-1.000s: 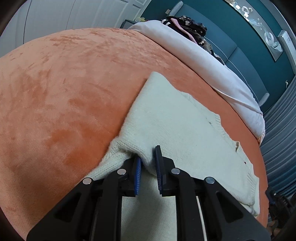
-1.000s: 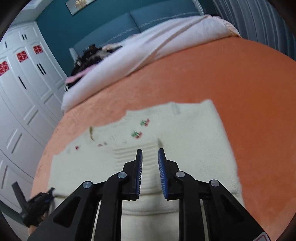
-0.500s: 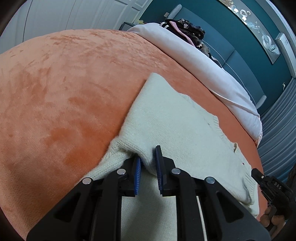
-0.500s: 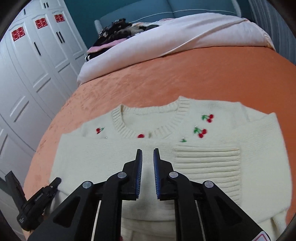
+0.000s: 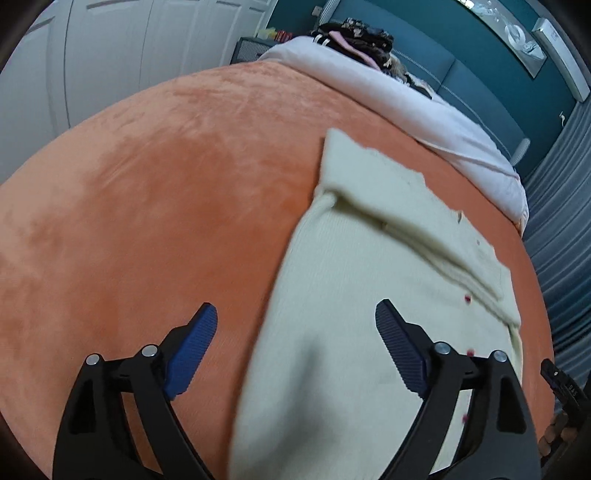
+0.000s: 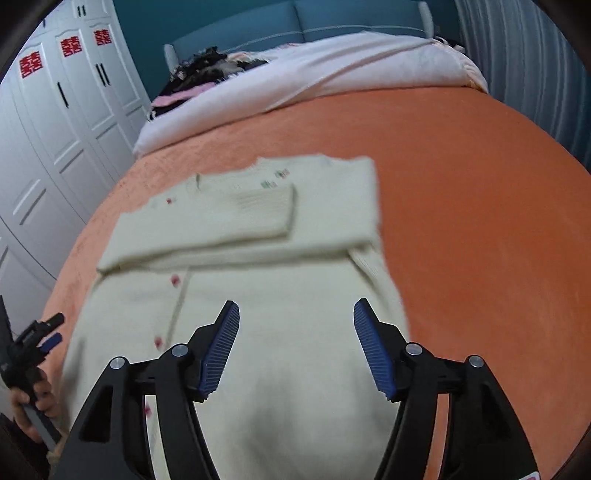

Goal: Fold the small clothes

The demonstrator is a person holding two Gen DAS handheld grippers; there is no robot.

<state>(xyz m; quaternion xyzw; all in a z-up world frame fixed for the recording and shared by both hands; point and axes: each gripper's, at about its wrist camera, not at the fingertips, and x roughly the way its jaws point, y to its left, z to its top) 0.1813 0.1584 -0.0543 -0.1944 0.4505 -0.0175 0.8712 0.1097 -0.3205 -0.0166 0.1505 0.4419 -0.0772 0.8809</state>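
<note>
1. Left wrist view: left claw [image 5: 295, 354] released, blue ribbed pads spread wide after just opening, nothing pinched between them; one pad over the orange plush bedspread [image 5: 155, 206], the other over the cream knitted cardigan with small red buttons [image 5: 354, 295].
2. Right wrist view: right claw [image 6: 295, 350] likewise released, having just opened, both pads above the cardigan's [image 6: 280, 332] lower half, no cloth between them.
3. Cardigan lying flat on the bedspread [image 6: 480, 206], sleeves folded across the chest as a cream band [image 6: 221, 221], ribbed cuff [image 6: 266, 201] on top, just below the embroidered cherries near the neckline.
4. White quilt [image 6: 332, 70] heaped beyond the cardigan, toward the teal headboard [image 6: 295, 18]; dark clothes pile [image 6: 210, 66] on the quilt's left end.
5. Left of the cardigan in the right wrist view: a hand [image 6: 37, 398] gripping the other tool's handle; white wardrobe doors [image 6: 55, 122] behind.
</note>
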